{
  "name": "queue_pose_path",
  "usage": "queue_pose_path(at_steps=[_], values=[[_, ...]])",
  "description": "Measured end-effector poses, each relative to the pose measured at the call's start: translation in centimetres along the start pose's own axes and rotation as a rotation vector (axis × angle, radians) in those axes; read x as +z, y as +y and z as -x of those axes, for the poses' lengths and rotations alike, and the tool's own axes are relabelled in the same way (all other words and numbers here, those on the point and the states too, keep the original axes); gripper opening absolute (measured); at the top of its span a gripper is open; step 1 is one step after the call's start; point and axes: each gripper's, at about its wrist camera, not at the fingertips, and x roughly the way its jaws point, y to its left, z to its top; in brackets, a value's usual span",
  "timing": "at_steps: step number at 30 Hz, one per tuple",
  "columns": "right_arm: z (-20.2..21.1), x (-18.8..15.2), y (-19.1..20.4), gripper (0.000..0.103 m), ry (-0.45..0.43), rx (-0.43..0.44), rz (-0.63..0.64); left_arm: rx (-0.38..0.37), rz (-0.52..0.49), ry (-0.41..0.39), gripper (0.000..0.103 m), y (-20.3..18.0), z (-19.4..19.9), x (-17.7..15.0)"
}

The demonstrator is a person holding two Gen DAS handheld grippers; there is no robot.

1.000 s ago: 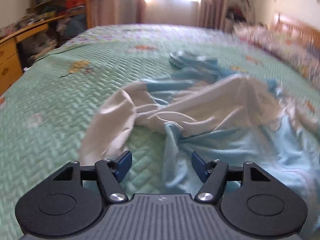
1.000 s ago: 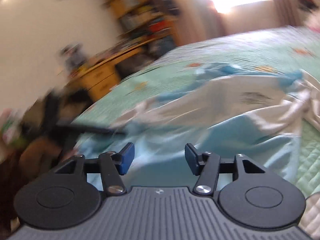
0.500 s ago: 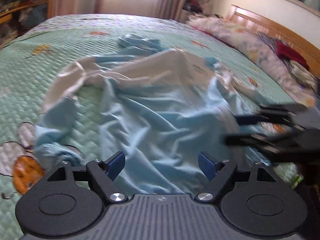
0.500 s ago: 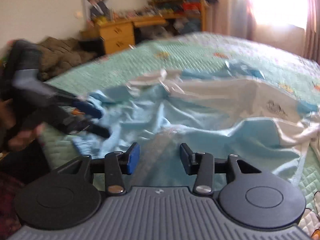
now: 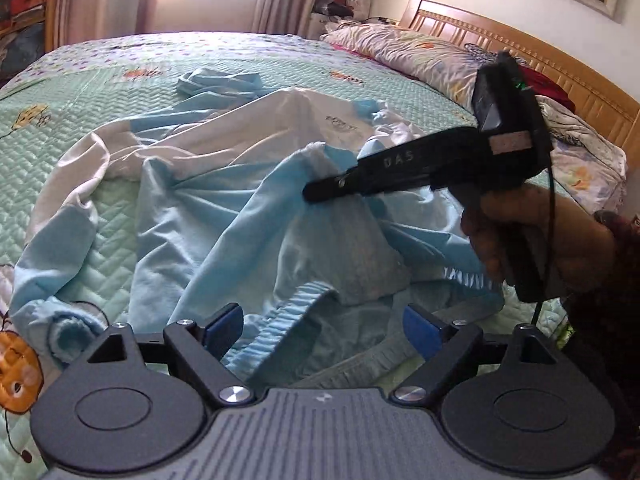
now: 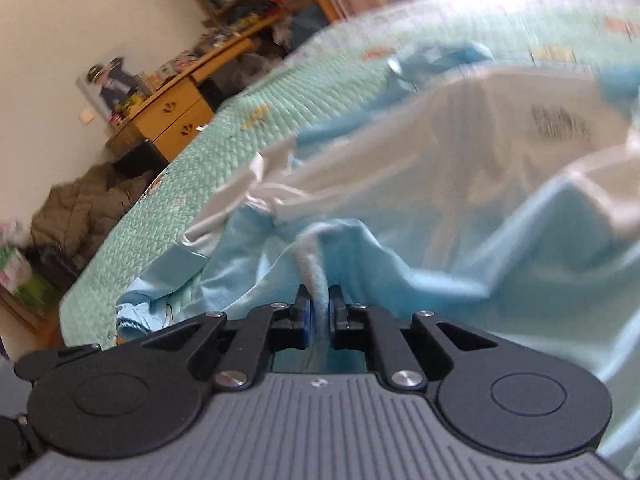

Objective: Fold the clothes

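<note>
Cloth of light blue and white, a crumpled knit garment (image 5: 224,200), lies spread in loose folds on the mint-green quilted bedspread (image 5: 80,92), near the middle of the bed. One ribbed blue edge of it is pinched between the blue pads of the right gripper (image 6: 319,312) — its jaws have just been closing and now press on this fold, which stands up a little from the rest. In the left wrist view the same black gripper reaches in from the right, held by a hand (image 5: 520,236). The left gripper (image 5: 322,326) hangs just above the garment's ribbed hem with its jaws wide apart — they have just been opening, and they grip nothing. A wooden headboard (image 5: 520,52) stands behind the floral pillow (image 5: 420,52).
</note>
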Motion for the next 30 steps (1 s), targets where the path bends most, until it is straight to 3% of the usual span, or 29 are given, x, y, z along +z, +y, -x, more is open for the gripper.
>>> queue_pose_path(at_steps=[4,7,11,15,21,24,26,30], values=[[2.4,-1.1,-0.7,0.028,-0.076,0.015,-0.047,0.057,-0.028,-0.004,0.089,-0.3,-0.5,0.2],[5.5,-2.5,0.9,0.036,-0.149,-0.015,0.100,0.126,-0.092,0.010,0.089,-0.8,-1.4,0.1],[8.3,-5.4,1.4,0.058,-0.131,-0.111,0.196,0.268,-0.218,0.069,0.089,-1.4,-3.4,-0.6],[10.1,-7.4,0.1,0.058,-0.119,-0.217,0.172,0.250,-0.097,0.073,0.089,0.4,-3.3,-0.5],[12.0,-12.0,2.9,0.058,-0.132,-0.304,0.406,0.315,-0.072,0.055,0.089,1.3,-0.7,-0.4],[13.3,-13.4,2.2,0.060,-0.122,-0.405,0.318,0.266,-0.029,0.042,0.090,1.4,1.2,-1.4],[13.8,-14.2,1.2,0.063,-0.121,-0.440,0.237,0.295,-0.029,0.031,0.090,1.0,1.7,-2.4],[14.0,-15.3,1.4,0.064,-0.168,-0.426,0.179,0.346,-0.059,0.003,0.090,-0.4,2.4,-4.3]])
